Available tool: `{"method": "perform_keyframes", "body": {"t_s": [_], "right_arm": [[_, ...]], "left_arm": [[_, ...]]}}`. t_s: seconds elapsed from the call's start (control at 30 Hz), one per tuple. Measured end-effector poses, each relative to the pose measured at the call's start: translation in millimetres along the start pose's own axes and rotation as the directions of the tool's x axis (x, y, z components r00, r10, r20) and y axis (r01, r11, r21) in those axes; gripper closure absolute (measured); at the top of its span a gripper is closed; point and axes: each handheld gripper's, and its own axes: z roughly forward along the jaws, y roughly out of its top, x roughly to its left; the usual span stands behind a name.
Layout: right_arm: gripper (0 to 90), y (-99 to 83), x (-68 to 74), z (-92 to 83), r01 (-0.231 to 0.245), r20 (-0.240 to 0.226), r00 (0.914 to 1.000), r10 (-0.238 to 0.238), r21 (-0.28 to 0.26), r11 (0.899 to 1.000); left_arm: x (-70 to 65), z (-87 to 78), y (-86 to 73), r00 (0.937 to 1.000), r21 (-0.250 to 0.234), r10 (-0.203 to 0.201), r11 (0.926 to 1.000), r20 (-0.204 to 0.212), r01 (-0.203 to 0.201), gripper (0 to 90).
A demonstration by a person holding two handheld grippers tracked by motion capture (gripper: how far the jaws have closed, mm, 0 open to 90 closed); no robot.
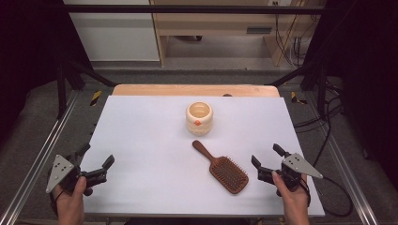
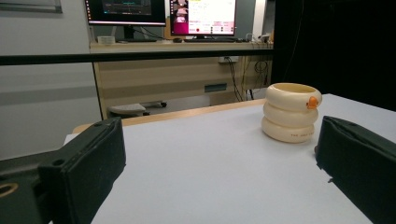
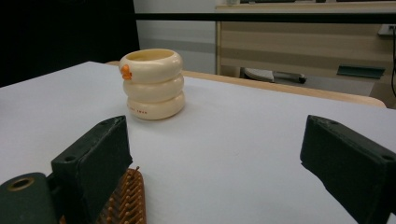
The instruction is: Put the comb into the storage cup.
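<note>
A cream cup (image 1: 199, 118) made of stacked rings, with a small orange mark on its side, stands upright at the table's middle back. In front of it, to the right, a brown wooden paddle hairbrush (image 1: 221, 167) lies bristles up, its handle pointing towards the cup. My left gripper (image 1: 98, 155) rests open at the front left edge, far from both. My right gripper (image 1: 266, 155) is open just right of the brush head, apart from it. The left gripper view looks between my left gripper's (image 2: 219, 140) bare jaws to the cup (image 2: 290, 112). In the right gripper view, my right gripper (image 3: 217, 140) has the cup (image 3: 152, 84) ahead and the brush (image 3: 128, 200) beside its left jaw.
The white table top (image 1: 141, 140) has a wooden strip (image 1: 195, 90) along its back edge. Metal rails (image 1: 42, 150) run along both sides. Cables (image 1: 324, 126) trail on the floor at the right. A desk with monitors (image 2: 163, 18) stands beyond the table.
</note>
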Motion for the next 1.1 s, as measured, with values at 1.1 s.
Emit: {"method": "perform_keyframes", "body": {"t_s": [1.1], "right_arm": [[8.6,-4.0,1.4,7.6,-0.048,0.008,0.9988,0.048,0.098,0.994]], "left_arm": [[-4.7,2.9,-0.7,0.9998,0.019,0.013,0.9997,0.014,-0.013,1.8]]}}
